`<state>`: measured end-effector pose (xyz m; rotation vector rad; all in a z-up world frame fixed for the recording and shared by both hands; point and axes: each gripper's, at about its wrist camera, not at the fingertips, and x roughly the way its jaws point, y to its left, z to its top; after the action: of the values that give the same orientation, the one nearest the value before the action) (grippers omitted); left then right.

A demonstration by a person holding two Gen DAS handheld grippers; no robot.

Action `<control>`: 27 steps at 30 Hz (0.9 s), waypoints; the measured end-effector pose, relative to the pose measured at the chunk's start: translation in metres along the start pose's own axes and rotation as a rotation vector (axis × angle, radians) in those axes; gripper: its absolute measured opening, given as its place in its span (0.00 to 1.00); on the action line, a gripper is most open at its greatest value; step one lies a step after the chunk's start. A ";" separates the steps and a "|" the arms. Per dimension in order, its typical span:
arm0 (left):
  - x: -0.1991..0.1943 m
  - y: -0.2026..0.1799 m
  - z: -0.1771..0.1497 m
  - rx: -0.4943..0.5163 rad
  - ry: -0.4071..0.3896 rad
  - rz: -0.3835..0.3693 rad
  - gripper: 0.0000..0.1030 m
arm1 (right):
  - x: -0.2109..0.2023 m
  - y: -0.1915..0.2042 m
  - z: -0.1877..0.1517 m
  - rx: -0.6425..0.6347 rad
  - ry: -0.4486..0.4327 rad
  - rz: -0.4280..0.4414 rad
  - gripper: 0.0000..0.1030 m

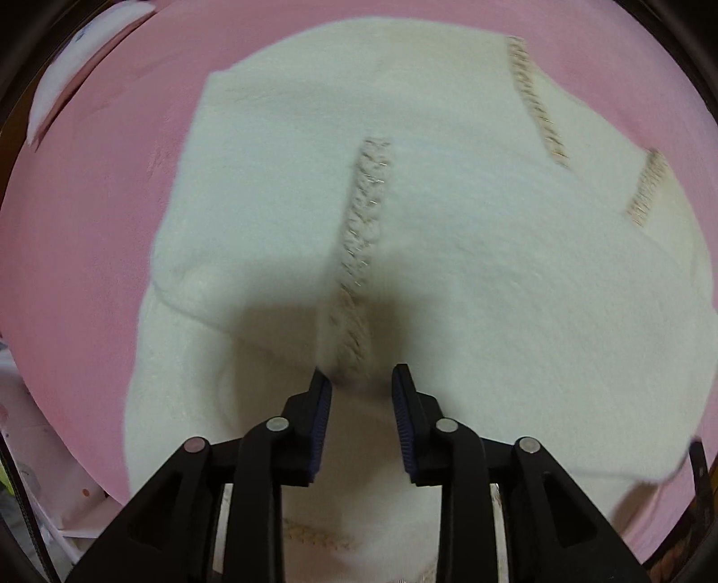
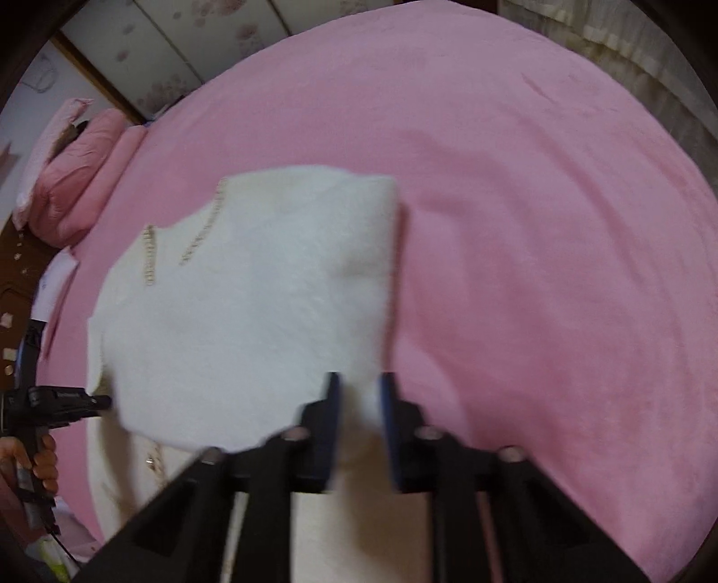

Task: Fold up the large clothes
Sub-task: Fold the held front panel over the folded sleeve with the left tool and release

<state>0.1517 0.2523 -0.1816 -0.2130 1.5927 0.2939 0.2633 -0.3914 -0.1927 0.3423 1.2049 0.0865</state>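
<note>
A fluffy white sweater (image 1: 471, 278) with beige braided trim (image 1: 363, 215) lies folded on the pink bed; it also shows in the right wrist view (image 2: 251, 305). My left gripper (image 1: 361, 381) has its jaws a little apart around a raised fold of the sweater at the trim. My right gripper (image 2: 359, 385) has its jaws a little apart with the sweater's right near edge between them, lifted off the bed. The left gripper (image 2: 96, 401) shows at the sweater's left edge in the right wrist view, a hand on its handle.
The pink bedspread (image 2: 538, 224) stretches wide to the right and beyond the sweater. Pink pillows (image 2: 85, 175) lie at the far left of the bed. Wardrobe doors (image 2: 179, 40) stand behind. White items (image 1: 76, 58) lie at the bed's far left edge.
</note>
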 end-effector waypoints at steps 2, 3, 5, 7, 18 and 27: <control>-0.015 -0.003 -0.008 0.015 -0.044 -0.014 0.31 | 0.011 0.030 -0.011 -0.035 0.021 0.083 0.01; -0.024 -0.004 -0.012 0.012 -0.074 -0.015 0.39 | 0.023 0.042 -0.013 -0.045 0.073 0.136 0.01; -0.031 -0.011 -0.019 0.016 -0.100 -0.028 0.53 | 0.048 0.063 -0.020 -0.086 0.166 0.153 0.01; -0.032 -0.020 -0.028 0.066 -0.075 -0.093 0.54 | 0.064 0.078 -0.026 -0.130 0.165 0.093 0.01; 0.018 -0.079 0.004 0.222 -0.005 -0.049 0.22 | 0.058 0.047 -0.006 -0.067 0.087 -0.127 0.00; 0.014 -0.052 0.022 0.162 -0.041 0.016 0.24 | 0.045 -0.005 0.018 0.105 0.008 -0.427 0.00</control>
<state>0.1881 0.2100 -0.1995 -0.0692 1.5693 0.1798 0.2955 -0.3892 -0.2287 0.1699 1.2698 -0.3461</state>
